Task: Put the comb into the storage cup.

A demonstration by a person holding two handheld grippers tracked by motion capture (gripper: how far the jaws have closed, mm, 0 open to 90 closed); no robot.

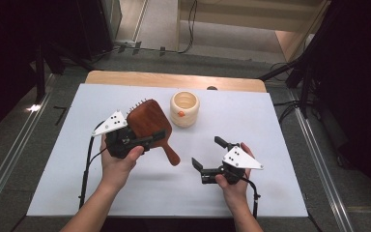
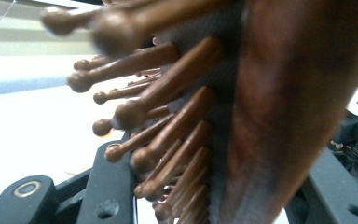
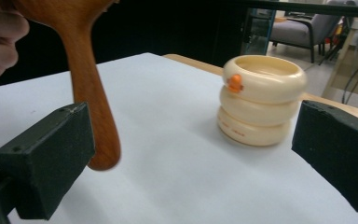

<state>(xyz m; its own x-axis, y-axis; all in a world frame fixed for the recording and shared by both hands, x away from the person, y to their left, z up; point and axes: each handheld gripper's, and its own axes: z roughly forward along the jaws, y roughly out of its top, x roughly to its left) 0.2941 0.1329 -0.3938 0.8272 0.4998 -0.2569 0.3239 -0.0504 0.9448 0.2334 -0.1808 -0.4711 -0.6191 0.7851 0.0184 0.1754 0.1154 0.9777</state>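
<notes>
- So the left gripper (image 1: 142,140) is clamped on the head of the wooden hairbrush (image 1: 149,123), lifted off the white table cover (image 1: 280,193), handle pointing toward about 5 o'clock in the high view.
- In the left gripper view the bristles (image 2: 168,121) sit right between the jaws, so the grab itself looks done.
- The right gripper (image 1: 207,152) has its jaws spread wide with nothing in them, parked at roughly 5 o'clock from the brush, near the handle tip.
- My guess: what's left is dropping the brush into the cream ringed holder (image 1: 184,108), which stands empty at about 2 o'clock from the brush head. Not started yet, as far as I can tell.
- Nothing sits between brush and holder. The gripper cables (image 1: 84,174) trail toward the near edge, out of the way.
- The right gripper view has the brush handle (image 3: 91,102) hanging at left and the holder straight ahead.
</notes>
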